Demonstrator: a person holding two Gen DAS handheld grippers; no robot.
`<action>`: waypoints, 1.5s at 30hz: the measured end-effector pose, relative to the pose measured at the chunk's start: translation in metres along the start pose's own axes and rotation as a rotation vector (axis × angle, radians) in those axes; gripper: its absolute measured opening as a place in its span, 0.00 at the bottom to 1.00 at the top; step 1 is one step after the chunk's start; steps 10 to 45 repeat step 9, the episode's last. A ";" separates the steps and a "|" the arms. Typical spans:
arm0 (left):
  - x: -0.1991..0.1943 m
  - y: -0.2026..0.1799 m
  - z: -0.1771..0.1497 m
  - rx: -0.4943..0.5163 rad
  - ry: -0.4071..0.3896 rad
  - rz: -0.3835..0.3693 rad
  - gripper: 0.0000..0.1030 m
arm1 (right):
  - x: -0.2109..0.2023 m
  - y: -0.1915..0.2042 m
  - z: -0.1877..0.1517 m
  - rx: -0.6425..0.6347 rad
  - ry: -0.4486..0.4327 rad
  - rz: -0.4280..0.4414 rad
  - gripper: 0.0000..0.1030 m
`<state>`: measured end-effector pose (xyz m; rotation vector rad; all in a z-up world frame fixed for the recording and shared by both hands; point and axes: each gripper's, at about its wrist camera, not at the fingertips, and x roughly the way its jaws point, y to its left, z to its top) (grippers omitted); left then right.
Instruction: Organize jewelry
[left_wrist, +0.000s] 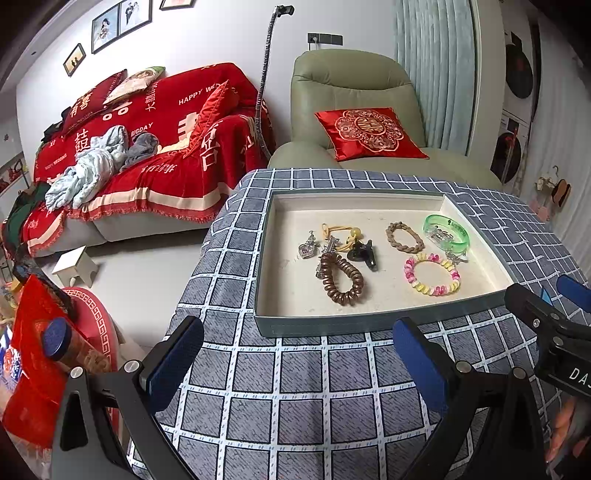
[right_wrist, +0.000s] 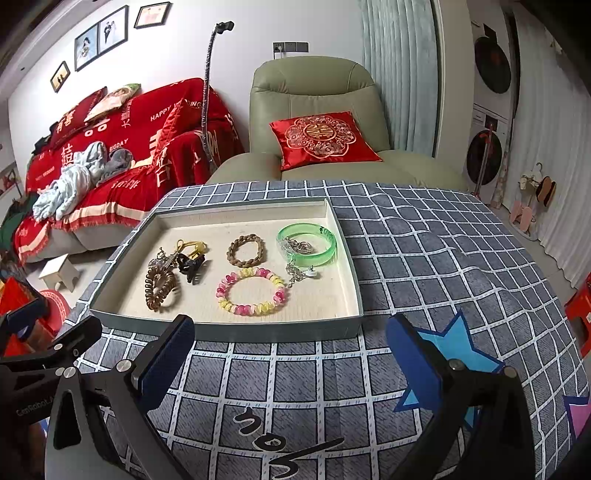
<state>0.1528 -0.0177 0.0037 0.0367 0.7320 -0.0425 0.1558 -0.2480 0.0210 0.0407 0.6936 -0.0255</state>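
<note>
A shallow grey tray (left_wrist: 280, 326) (right_wrist: 221, 330) with a cream lining sits on the checked tablecloth. Inside lie a brown coil bracelet (left_wrist: 341, 278) (right_wrist: 160, 286), a black hair claw (left_wrist: 364, 253) (right_wrist: 190, 264), a yellow cord (left_wrist: 336, 232) (right_wrist: 192, 245), a silver charm (left_wrist: 307, 247), a braided brown bracelet (left_wrist: 404, 238) (right_wrist: 246, 251), a green bangle (left_wrist: 447, 234) (right_wrist: 308, 245) and a pink-and-yellow bead bracelet (left_wrist: 432, 275) (right_wrist: 251, 291). My left gripper (left_wrist: 295, 363) is open in front of the tray, holding nothing. My right gripper (right_wrist: 291, 360) is open too, at the tray's near right corner.
The table (right_wrist: 424, 258) is covered by a grey-blue checked cloth with a blue star (right_wrist: 456, 341). Behind it stand a green armchair (left_wrist: 351, 92) with a red cushion (left_wrist: 369, 131) and a red-covered sofa (left_wrist: 147, 147). Red boxes (left_wrist: 33, 369) and a white stool (left_wrist: 74, 267) sit at floor left.
</note>
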 end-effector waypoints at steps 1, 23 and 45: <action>0.000 0.000 0.000 0.000 0.000 0.001 1.00 | 0.000 0.000 0.000 -0.002 -0.001 0.000 1.00; -0.003 0.003 0.000 -0.011 -0.016 -0.012 1.00 | -0.001 0.002 0.000 -0.003 -0.002 -0.001 1.00; -0.003 0.003 0.000 -0.011 -0.016 -0.012 1.00 | -0.001 0.002 0.000 -0.003 -0.002 -0.001 1.00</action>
